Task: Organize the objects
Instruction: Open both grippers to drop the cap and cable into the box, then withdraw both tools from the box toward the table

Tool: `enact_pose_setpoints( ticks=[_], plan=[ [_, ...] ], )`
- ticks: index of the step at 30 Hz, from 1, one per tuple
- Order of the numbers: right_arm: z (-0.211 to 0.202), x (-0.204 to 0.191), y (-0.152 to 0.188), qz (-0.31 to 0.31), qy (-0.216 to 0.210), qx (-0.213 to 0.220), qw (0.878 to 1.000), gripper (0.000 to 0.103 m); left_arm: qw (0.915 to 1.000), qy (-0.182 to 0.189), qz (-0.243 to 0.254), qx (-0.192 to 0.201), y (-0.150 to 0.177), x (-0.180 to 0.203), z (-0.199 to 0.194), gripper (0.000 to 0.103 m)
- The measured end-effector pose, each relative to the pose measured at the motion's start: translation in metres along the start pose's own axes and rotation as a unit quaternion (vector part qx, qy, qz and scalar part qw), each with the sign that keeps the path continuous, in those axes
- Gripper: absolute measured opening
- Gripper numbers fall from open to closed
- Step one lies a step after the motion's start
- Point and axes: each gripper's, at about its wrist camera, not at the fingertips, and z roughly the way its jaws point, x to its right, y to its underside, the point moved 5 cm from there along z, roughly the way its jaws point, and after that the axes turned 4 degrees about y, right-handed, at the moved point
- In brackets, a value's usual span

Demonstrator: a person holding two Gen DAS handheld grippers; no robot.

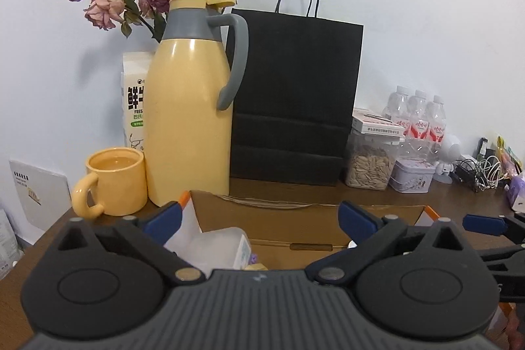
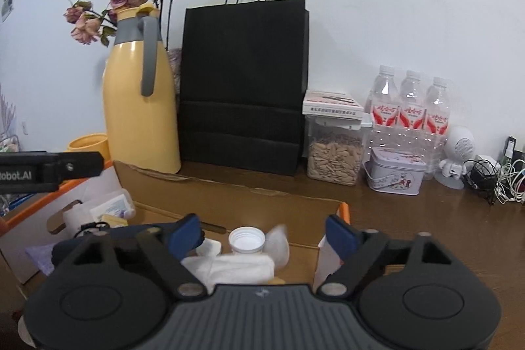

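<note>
Your left gripper [image 1: 259,218] stands wide, nothing between its blue pads; your right gripper [image 2: 262,233] is wide too, pads touching nothing. Both hang over the open brown cardboard box with orange trim [image 2: 229,195] near the wooden desk's [image 2: 410,212] front edge. Inside lie a folded white cloth [image 2: 229,268] and white-capped bottle [image 2: 246,240]; the rest is hidden. Behind it stands a yellow thermos jug [image 1: 188,120].

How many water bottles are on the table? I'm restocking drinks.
3, in a row against the wall, behind the tin: left bottle, middle bottle, right bottle. More could be hidden behind them.
</note>
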Motion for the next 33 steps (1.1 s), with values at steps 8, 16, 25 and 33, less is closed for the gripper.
enact_pose_setpoints(
  ticks=[8,16,25,33],
  plan=[
    [-0.001,0.001,-0.001,0.008,-0.007,-0.003,1.000,0.101,1.0000,-0.002,0.000,-0.001,0.000,0.000,-0.001,0.103],
    [-0.018,0.002,-0.011,0.010,-0.012,0.017,1.000,0.101,0.9999,0.009,0.000,0.012,-0.009,0.002,-0.022,0.103],
    [-0.064,-0.014,-0.014,0.001,-0.032,0.051,0.998,0.102,0.9993,0.015,0.006,0.034,-0.011,-0.008,-0.074,0.103],
    [-0.101,-0.038,0.001,-0.003,-0.057,0.051,0.997,0.103,0.9995,-0.011,0.015,0.026,0.004,-0.032,-0.114,0.103]
  ],
)
